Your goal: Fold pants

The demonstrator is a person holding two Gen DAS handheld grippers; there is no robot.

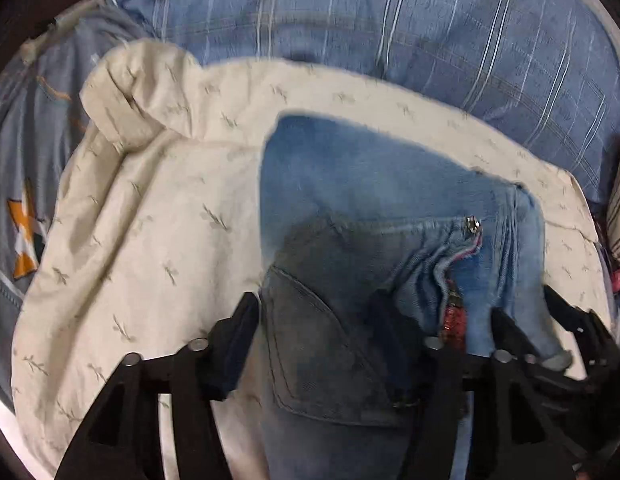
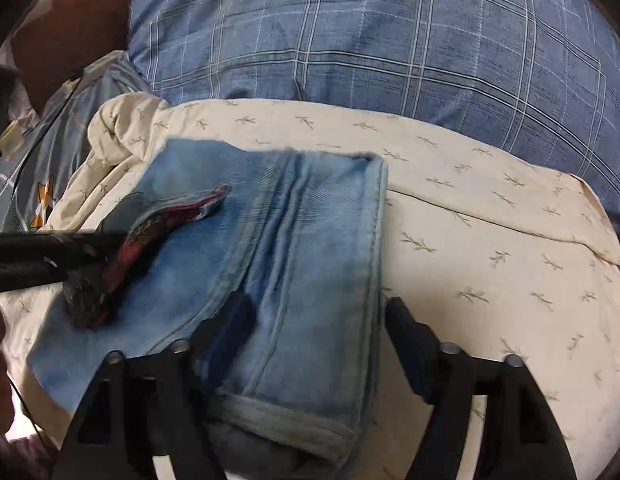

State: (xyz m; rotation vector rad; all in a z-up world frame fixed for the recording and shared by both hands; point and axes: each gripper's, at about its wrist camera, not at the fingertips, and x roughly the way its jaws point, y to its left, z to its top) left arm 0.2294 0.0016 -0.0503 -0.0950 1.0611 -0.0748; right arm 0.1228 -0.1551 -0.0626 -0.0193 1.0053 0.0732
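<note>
Light blue jeans [image 1: 374, 184] lie folded on a cream leaf-print cloth [image 1: 157, 208], zipper and red-lined waistband [image 1: 456, 312] showing. My left gripper [image 1: 316, 316] hovers over the shaded back pocket [image 1: 322, 352], jaws apart and not pinching the fabric. In the right wrist view the jeans [image 2: 310, 232] run toward the camera, hem [image 2: 285, 420] nearest. My right gripper [image 2: 318, 312] is open and straddles the folded leg, one finger over the denim and the other just off its right edge. The left gripper [image 2: 81, 252] reaches in from the left by the waistband [image 2: 165, 224].
A blue plaid pillow or quilt [image 2: 390, 40] bulges behind the cream cloth [image 2: 490, 240]. Grey-blue bedding with an orange star [image 1: 25, 236] lies to the left. A brown surface [image 2: 69, 16] shows at the far left. The right gripper's black frame [image 1: 570, 328] crowds the jeans' right side.
</note>
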